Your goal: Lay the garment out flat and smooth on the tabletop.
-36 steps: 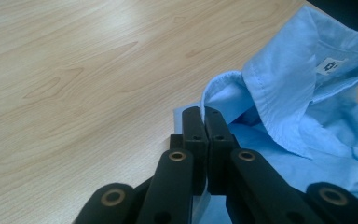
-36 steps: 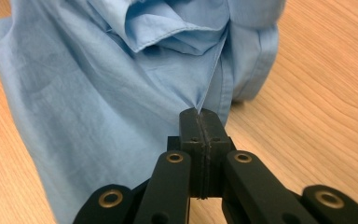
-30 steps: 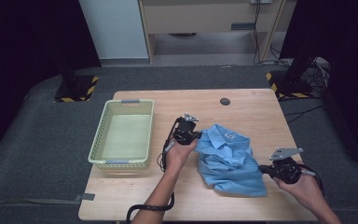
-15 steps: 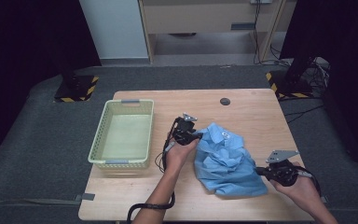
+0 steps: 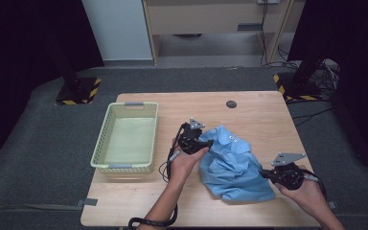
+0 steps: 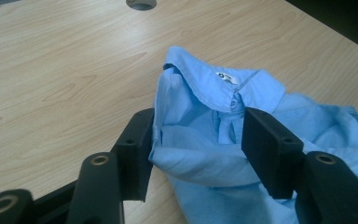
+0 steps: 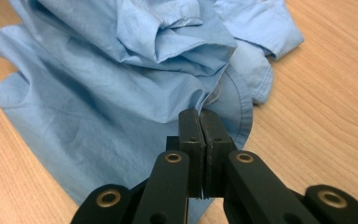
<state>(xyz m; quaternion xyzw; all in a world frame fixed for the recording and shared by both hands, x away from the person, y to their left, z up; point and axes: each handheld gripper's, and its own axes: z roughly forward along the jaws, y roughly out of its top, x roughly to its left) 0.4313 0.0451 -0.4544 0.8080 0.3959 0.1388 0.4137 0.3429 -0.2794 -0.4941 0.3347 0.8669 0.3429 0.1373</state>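
— Tongs first: what was the state of the right gripper (image 7: 199, 116)?
— Pressed together on the near hem of the shirt (image 7: 121, 88), with a fold of the blue cloth pinched between the jaw tips. From the high view it sat at the near right of the table (image 5: 249, 103), held in the right hand (image 5: 309, 189), at the shirt's near right edge.

— And the left gripper (image 6: 196, 140)?
— Spread wide. Its jaws stood on either side of a bunched part of the shirt just below the collar (image 6: 223, 84), the cloth lying between them, not squeezed. Whether the pads touched the fabric could not be told. The left hand (image 5: 184, 160) held it at the shirt's far left corner.

— Where did the shirt lie?
— Crumpled on the wood, right of centre, between the two grippers. The collar pointed to the far side, with a white label showing inside it.

— Anything else on the table?
— A pale green basket (image 5: 103, 143) stood to the left, well apart from the shirt. Farther off, a round dark hole (image 5: 231, 104) was set near the far edge.
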